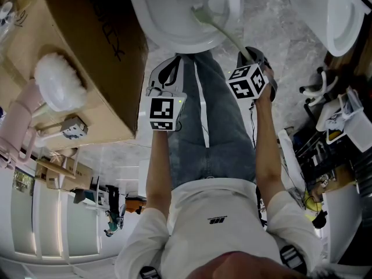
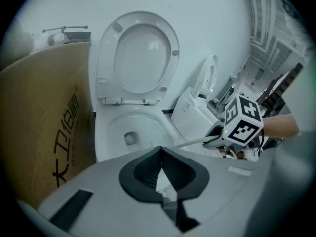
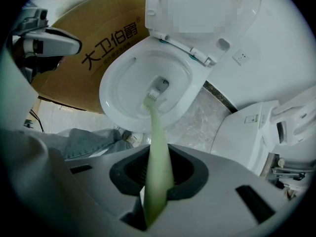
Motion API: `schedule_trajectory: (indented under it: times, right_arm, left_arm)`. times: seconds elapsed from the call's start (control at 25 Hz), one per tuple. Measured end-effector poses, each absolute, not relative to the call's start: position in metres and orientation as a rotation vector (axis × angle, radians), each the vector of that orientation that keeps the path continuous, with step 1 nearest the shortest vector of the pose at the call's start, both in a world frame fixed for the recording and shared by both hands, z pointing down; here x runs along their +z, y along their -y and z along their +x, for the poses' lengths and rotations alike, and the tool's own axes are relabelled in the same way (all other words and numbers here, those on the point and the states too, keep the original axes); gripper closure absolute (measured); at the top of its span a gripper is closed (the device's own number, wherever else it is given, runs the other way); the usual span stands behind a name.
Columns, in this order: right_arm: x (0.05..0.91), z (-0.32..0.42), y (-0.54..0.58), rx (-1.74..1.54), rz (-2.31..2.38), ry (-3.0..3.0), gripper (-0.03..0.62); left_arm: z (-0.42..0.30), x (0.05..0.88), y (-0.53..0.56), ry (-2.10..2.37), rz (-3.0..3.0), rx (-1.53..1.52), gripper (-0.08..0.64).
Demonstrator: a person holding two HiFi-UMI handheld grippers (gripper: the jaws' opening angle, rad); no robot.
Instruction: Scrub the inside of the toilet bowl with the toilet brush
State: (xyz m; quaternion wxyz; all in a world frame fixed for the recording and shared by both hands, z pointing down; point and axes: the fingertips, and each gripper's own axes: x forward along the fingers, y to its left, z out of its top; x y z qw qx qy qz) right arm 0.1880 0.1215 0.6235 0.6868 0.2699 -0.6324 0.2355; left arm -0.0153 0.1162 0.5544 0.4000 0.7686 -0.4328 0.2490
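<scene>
The white toilet bowl (image 1: 174,25) stands at the top of the head view with its seat and lid (image 2: 143,58) raised. A toilet brush with a pale green handle (image 3: 157,147) runs from my right gripper (image 3: 157,181) down into the bowl (image 3: 133,78). Its bristle head (image 3: 155,90) rests near the drain hole. My right gripper (image 1: 249,56) is shut on the handle (image 1: 224,32). My left gripper (image 1: 165,71) hovers in front of the bowl, left of the right one, its jaws closed with nothing in them (image 2: 160,169).
A large cardboard box (image 1: 87,45) stands tight against the toilet's left side. A second white toilet (image 3: 256,127) sits to the right on the marble floor. A white fluffy duster (image 1: 58,80) lies on the box. Cluttered tools (image 1: 331,127) are at the right.
</scene>
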Motion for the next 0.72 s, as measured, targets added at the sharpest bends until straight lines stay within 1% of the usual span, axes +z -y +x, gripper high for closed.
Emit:
schedule_trajectory:
  times: [0.72]
  right_arm:
    - [0.624, 0.142, -0.148, 0.607, 0.583, 1.440, 0.540]
  left_arm:
    - [-0.023, 0.557, -0.120, 1.089, 1.942, 0.626, 0.551]
